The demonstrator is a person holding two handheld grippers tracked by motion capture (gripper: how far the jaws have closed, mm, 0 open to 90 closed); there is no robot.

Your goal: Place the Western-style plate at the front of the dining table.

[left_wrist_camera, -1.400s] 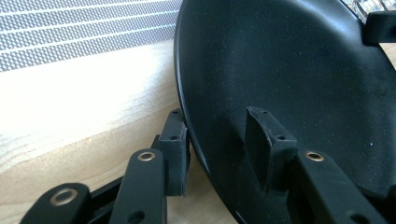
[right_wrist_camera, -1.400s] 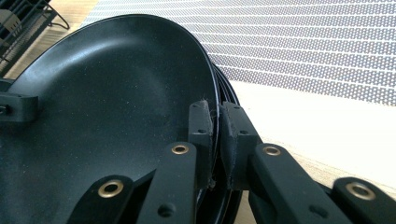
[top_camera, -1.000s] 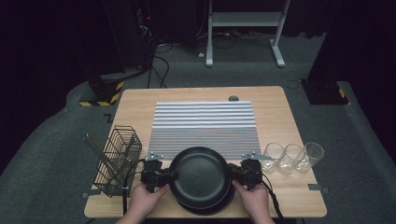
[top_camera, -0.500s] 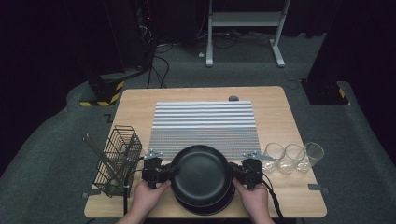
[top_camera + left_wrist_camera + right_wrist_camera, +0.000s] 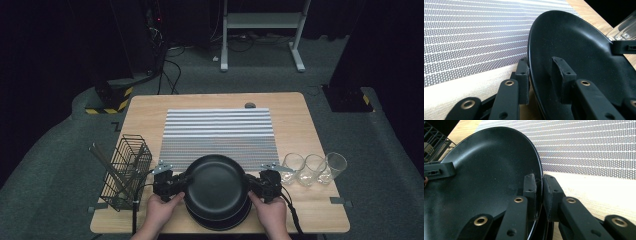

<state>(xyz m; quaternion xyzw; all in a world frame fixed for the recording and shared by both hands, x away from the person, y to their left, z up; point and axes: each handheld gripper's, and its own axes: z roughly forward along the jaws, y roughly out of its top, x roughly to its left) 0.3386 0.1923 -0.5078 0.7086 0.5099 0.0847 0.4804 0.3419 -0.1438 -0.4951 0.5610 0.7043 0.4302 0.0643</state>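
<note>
The surface [image 5: 300, 120] is a light wooden top standing on grey carpet [image 5: 380, 150]. A grey-and-white striped mat [image 5: 220, 132] lies flat at its centre, long edges running left to right. A small dark round object [image 5: 249, 105] sits just beyond the mat's far edge. A black wire basket [image 5: 127, 170] stands upright near the left edge, with utensils [image 5: 107, 164] leaning out toward the left. Three clear glasses [image 5: 314, 167] stand upright in a row near the right edge, each just beside the next. A white metal frame [image 5: 262, 30] stands on the floor beyond the surface, with cables [image 5: 170, 55] lying to its left.
</note>
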